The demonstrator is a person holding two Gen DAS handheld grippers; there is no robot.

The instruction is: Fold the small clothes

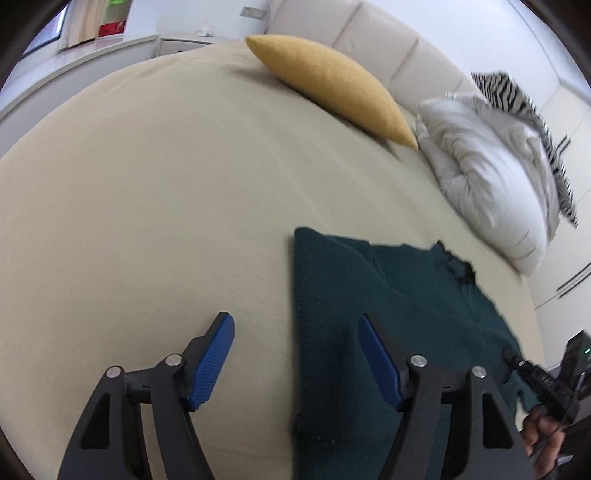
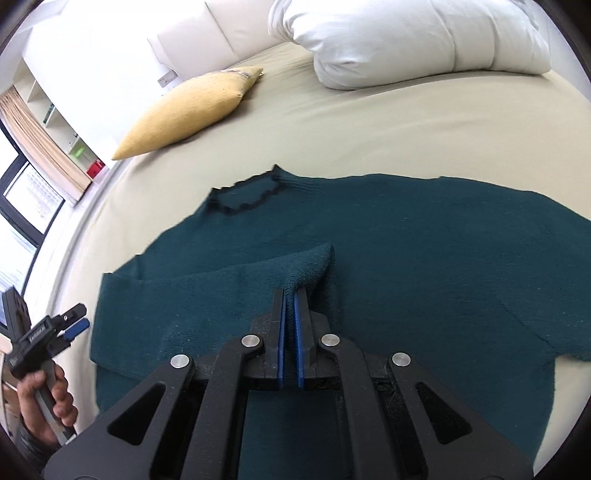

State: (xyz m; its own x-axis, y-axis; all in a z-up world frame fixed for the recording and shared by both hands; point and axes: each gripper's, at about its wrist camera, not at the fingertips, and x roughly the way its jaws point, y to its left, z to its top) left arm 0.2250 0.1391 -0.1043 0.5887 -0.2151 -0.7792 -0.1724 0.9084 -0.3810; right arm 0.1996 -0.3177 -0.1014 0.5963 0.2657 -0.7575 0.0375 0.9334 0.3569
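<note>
My right gripper (image 2: 290, 295) points steeply down at the bed (image 1: 147, 184), its 2 blue pads pinched tight on a raised fold of the sweater (image 2: 406, 258). The knit peaks up between the fingertips and drapes off to both sides.

The sweater is dark teal and lies spread on the beige sheet, collar (image 2: 245, 195) toward the headboard (image 1: 373, 33). In the right wrist view 1 sleeve is folded across the body, and that is the fold I am holding.

My left gripper (image 1: 295, 354) also tilts down over the sweater's near edge. Its jaws stand wide apart with nothing clamped: 1 pad (image 1: 212, 363) hangs over bare sheet, the other (image 1: 380, 363) over the knit. I cannot tell whether either tip touches the fabric. From the right wrist view I see this gripper (image 2: 75, 326) at the bed's left side, a hand (image 2: 51, 398) wrapped around its handle, tips just beside the sweater's edge.

A yellow pillow (image 1: 328, 86) lies near the headboard, a white duvet (image 1: 491, 173) bundled beside it, both well apart from the sweater. A zebra-striped cushion (image 1: 517, 99) sits behind the duvet.
</note>
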